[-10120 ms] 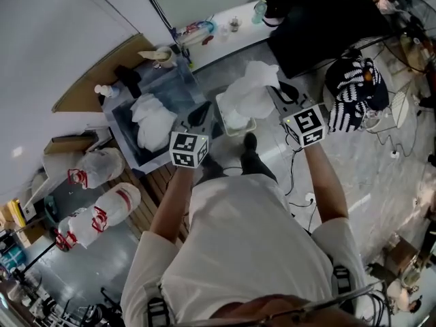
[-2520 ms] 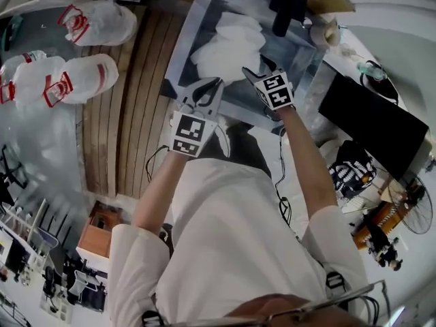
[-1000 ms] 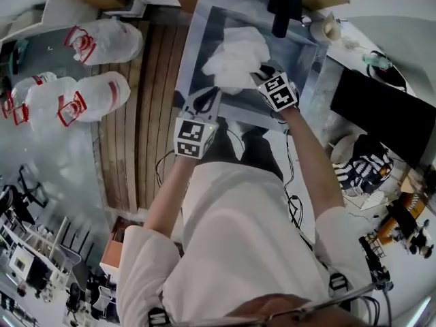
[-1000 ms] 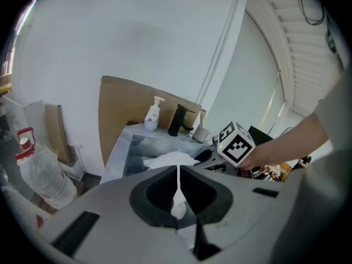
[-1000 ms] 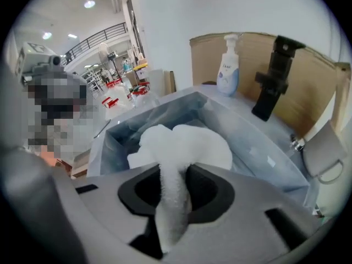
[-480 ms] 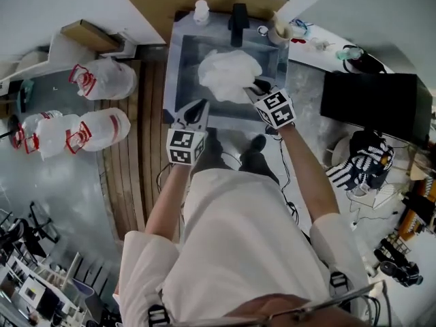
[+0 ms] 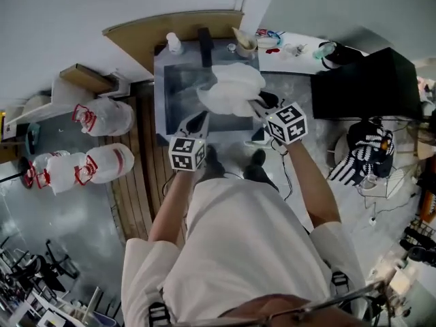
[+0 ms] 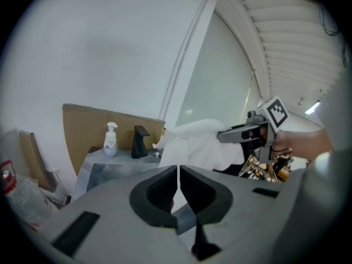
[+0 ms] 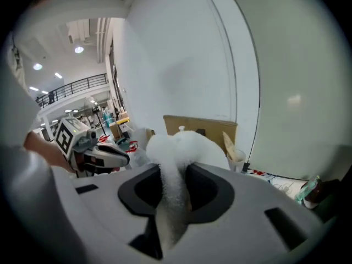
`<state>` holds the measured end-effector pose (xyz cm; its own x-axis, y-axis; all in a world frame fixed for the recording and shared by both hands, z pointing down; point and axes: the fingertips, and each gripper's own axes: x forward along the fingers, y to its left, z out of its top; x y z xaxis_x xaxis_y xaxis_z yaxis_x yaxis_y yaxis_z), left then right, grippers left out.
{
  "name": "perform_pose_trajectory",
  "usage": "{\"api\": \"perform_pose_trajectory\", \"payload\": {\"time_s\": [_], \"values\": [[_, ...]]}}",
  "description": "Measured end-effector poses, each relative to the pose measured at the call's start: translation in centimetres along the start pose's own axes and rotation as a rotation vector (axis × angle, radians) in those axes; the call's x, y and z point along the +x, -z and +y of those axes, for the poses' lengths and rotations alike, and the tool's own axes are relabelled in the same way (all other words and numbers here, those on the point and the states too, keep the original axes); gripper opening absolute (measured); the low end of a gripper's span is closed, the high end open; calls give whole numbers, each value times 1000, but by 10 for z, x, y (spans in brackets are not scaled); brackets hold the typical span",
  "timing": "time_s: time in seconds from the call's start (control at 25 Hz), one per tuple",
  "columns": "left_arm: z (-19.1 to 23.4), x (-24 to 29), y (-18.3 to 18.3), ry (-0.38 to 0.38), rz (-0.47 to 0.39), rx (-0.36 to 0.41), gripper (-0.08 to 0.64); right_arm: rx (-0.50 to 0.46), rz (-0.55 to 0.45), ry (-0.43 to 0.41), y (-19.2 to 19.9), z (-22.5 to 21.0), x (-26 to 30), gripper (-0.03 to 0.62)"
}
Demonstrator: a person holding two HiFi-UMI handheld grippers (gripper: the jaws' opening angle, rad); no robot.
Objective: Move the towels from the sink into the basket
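Fingers of the right gripper pinch a towel (upper centre) over the sink. The left gripper is closed, empty.

Seen from the head view, the sink at twelve o'clock has its left half bare and open from above. Along its back rim the soap bottle, the black faucet and a cup bar the way. The white towel bulks over the right half at one o'clock. Bags crowd the floor at ten o'clock; a black box stands at two o'clock
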<state>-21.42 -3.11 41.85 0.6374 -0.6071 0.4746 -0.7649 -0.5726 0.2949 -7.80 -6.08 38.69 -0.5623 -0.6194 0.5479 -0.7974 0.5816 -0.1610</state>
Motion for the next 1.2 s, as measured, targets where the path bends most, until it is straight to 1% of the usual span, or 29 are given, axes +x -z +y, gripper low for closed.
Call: {"api": "perform_pose_trajectory", "payload": {"time_s": [0.12, 0.24, 0.4, 0.48, 0.6, 0.8, 1.0, 1.2], "values": [[-18, 7, -16, 30, -9, 28, 17, 51, -68, 30, -16, -12, -40, 100], [-44, 15, -35, 72, -28, 58, 17, 61, -113, 68, -28, -25, -84, 100], [-86, 34, -59, 149, -50, 96, 17, 64, -158, 147, -34, -47, -143, 100], [-108, 47, -69, 191, -56, 121, 17, 99, -191, 181, -34, -61, -172, 101], [-141, 63, -77, 245, -55, 146, 17, 147, -236, 226, -33, -84, -215, 101], [-191, 82, -87, 318, -43, 193, 17, 153, -266, 322, -25, -109, -276, 101], [-232, 101, -101, 369, -41, 237, 17, 170, -279, 393, -7, -131, -315, 101], [-266, 112, -105, 400, -36, 263, 17, 211, -291, 433, 14, -149, -342, 101]]}}
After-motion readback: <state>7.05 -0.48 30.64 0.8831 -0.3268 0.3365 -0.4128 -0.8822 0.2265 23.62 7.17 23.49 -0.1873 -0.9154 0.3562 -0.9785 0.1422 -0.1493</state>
